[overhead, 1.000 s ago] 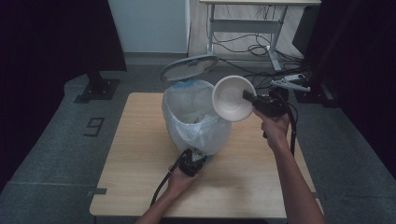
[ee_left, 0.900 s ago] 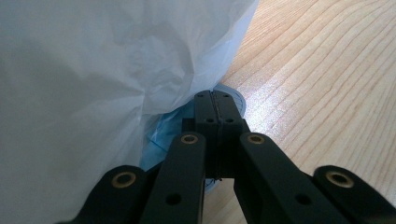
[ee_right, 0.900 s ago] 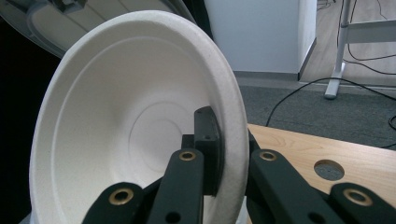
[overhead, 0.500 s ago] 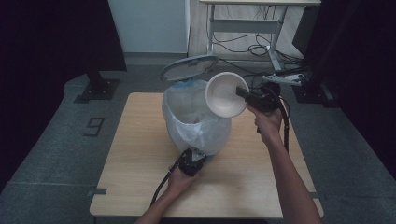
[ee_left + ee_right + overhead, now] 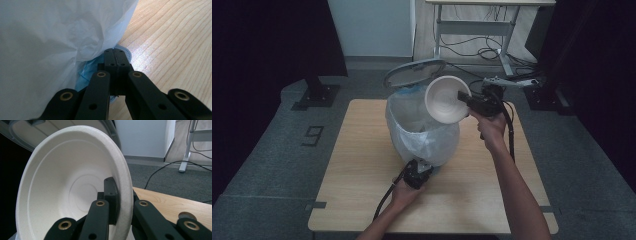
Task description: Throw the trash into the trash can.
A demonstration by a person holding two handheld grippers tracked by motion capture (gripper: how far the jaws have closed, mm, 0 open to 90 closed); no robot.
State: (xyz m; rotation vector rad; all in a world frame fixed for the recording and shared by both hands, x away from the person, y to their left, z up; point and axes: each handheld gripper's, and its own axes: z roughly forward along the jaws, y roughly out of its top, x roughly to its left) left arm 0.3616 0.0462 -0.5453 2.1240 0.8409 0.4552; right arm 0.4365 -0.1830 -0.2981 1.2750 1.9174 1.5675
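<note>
Bowl [image 5: 446, 100] tipped on edge, mouth facing left, right fingers [image 5: 463, 96] clamping rim, left fingers [image 5: 115, 58] closed, empty.

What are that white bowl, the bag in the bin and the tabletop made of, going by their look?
The bowl looks like moulded paper pulp or foam: matte, finely grainy, with a thick rim; which of the two is hard to tell. The bag seems thin plastic film, translucent white and crinkled into sharp folds. The tabletop looks like pale wood or a wood-pattern laminate, with long grain lines and a soft sheen.
</note>
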